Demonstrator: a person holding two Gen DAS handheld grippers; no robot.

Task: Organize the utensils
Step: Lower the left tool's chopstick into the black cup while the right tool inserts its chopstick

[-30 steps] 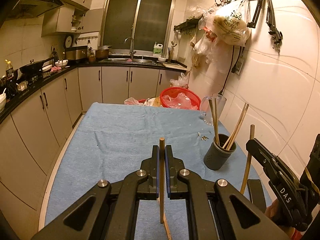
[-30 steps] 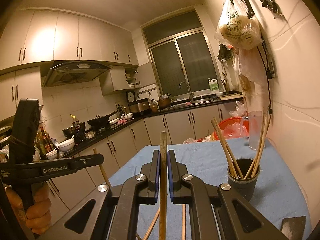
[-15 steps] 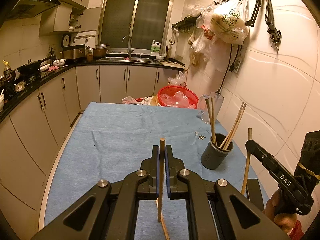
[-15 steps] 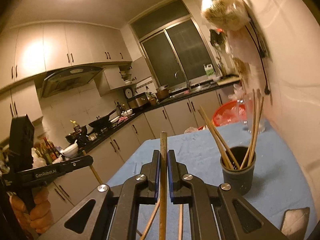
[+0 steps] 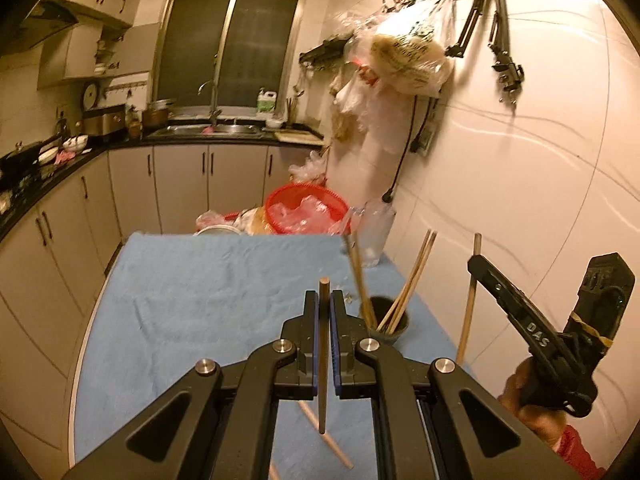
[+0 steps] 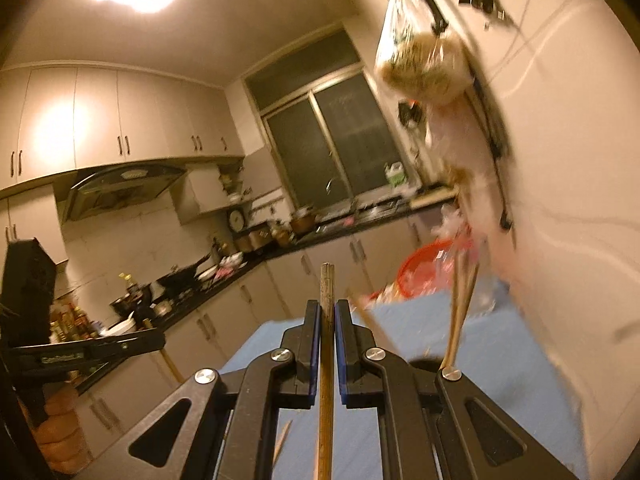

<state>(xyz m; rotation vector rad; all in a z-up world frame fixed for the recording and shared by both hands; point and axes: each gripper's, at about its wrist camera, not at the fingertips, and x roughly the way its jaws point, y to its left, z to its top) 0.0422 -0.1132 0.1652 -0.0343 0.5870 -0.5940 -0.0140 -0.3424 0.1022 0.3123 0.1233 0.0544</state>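
Since a second ago my right gripper has tilted upward and drawn closer over the dark round holder cup, which now sits nearer my left gripper, at its 1 o'clock. Each gripper is clenched on one upright wooden chopstick. More wooden chopsticks lean inside the cup on the blue cloth-covered table; another loose chopstick lies at 6 o'clock.

Blue-clothed table, dark cup of chopsticks, loose chopstick, clear pitcher
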